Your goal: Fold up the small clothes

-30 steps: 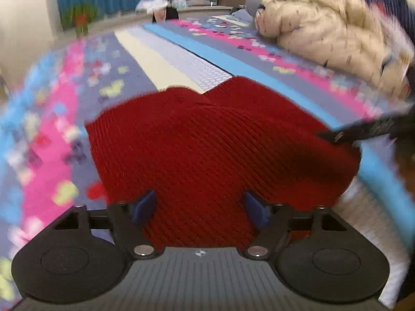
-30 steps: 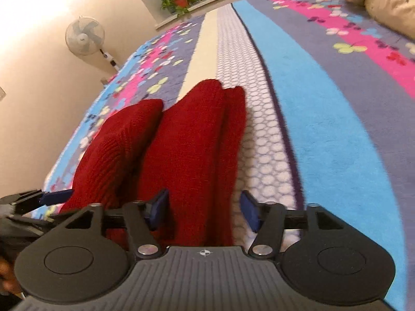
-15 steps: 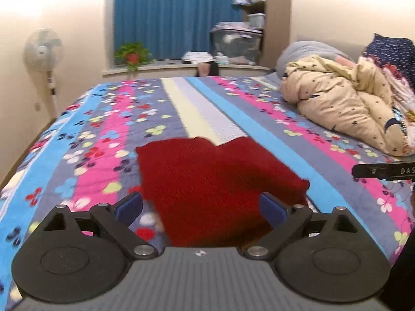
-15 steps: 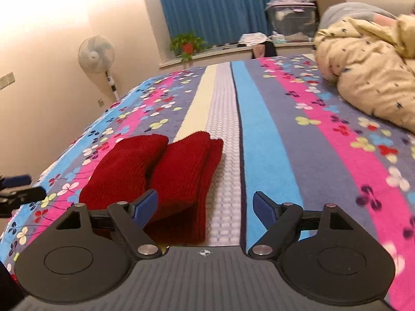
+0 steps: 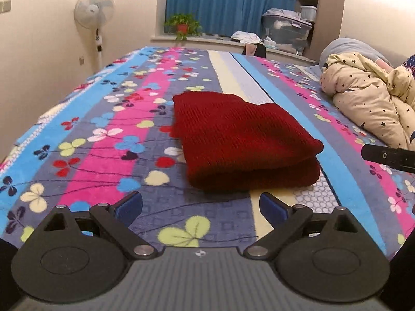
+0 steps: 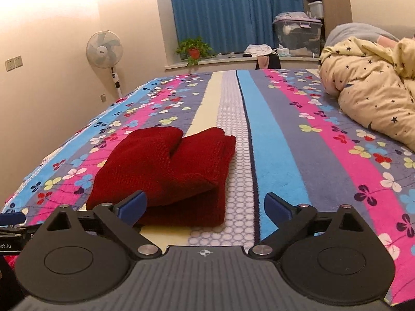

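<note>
My left tongs (image 5: 201,204) and right tongs (image 6: 205,206) have just been opening and now gape wide, nothing between either pair. The folded dark-red ribbed knit garment (image 5: 241,140) lies on the striped floral fleece blanket (image 5: 109,140), just ahead of both. From my left it sits ahead-right; from my right, ahead-left and nearer (judging roughly). Its thick fold edge runs crosswise, facing me.

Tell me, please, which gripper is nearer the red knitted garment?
Right. The red knitted garment's near corner shows between the right gripper's open fingers; the left gripper faces it across a strip of blanket. Both jaws have just been opening and grip nothing.
</note>
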A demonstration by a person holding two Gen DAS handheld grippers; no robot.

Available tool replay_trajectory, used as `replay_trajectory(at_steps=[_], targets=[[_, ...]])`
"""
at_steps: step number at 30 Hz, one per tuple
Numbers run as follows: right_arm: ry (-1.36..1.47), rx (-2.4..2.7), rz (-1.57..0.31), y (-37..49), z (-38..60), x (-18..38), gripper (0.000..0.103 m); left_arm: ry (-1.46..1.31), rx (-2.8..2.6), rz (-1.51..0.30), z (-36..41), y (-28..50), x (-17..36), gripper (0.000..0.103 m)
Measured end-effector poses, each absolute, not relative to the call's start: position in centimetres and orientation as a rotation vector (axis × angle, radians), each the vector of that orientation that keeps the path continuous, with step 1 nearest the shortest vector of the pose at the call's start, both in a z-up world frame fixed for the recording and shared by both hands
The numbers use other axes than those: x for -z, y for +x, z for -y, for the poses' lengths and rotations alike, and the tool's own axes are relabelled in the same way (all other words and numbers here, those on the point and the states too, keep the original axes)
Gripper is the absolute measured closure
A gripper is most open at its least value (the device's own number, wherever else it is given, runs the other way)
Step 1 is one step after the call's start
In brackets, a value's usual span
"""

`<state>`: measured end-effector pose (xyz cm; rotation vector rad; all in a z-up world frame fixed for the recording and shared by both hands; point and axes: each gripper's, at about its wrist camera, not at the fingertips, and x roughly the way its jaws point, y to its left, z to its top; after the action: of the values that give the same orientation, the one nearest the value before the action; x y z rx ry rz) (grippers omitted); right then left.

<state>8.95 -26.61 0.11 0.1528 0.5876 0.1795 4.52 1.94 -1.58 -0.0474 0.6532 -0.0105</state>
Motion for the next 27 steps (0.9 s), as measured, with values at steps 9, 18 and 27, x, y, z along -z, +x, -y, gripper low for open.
replay_trajectory(at_steps=[9, 18, 27], targets=[[0.024, -0.177, -0.609, 8.9, 24.9, 0.9, 0.004, -0.007, -0.013, -0.646, -2.0, 6.5, 1.9, 0.001], [0.011, -0.176, -0.621, 8.9, 24.8, 1.2, 0.004, -0.008, -0.006, -0.640, -1.9, 6.6, 2.1, 0.001], [-0.003, -0.177, -0.629, 9.0, 25.1, 1.6, 0.004, -0.013, -0.007, -0.652, -1.8, 6.8, 2.3, 0.001]])
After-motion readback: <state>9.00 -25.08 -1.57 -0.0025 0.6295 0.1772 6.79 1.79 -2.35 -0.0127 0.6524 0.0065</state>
